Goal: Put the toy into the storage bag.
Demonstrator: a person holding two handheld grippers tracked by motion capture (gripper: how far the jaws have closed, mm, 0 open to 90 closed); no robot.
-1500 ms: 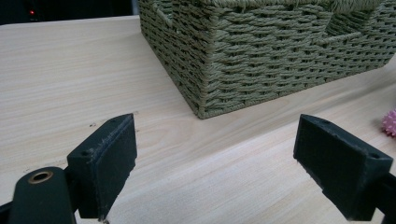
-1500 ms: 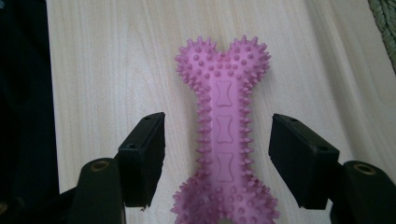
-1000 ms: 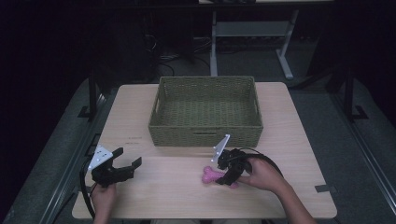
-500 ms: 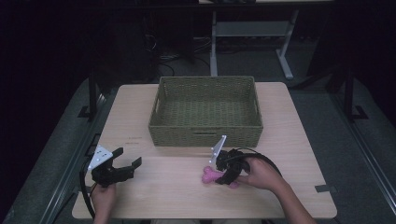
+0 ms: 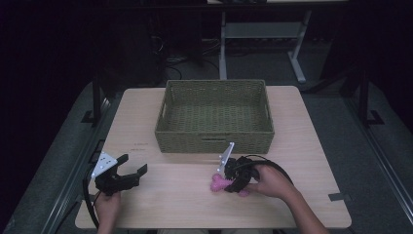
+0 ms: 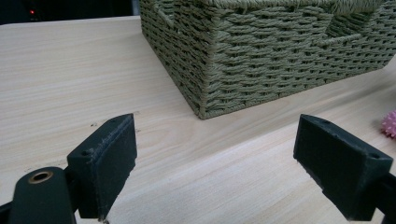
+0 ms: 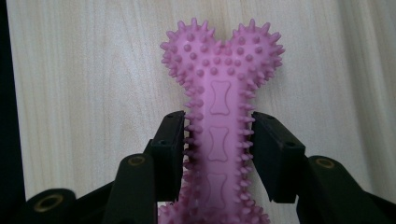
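One pink spiked bone toy (image 7: 219,121) lies on the wooden table (image 5: 311,146), just in front of one green woven basket (image 5: 214,114) with nothing visible inside. Two grippers work the near edge: the right gripper (image 7: 219,140) is clamped on the toy's shaft, while the left gripper (image 6: 215,163) hangs spread wide over bare wood, grasping nothing.

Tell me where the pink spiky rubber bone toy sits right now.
In the high view, the pink spiky rubber bone toy lies on the wooden table, just in front of the green woven basket, its shaft clamped by the right gripper.
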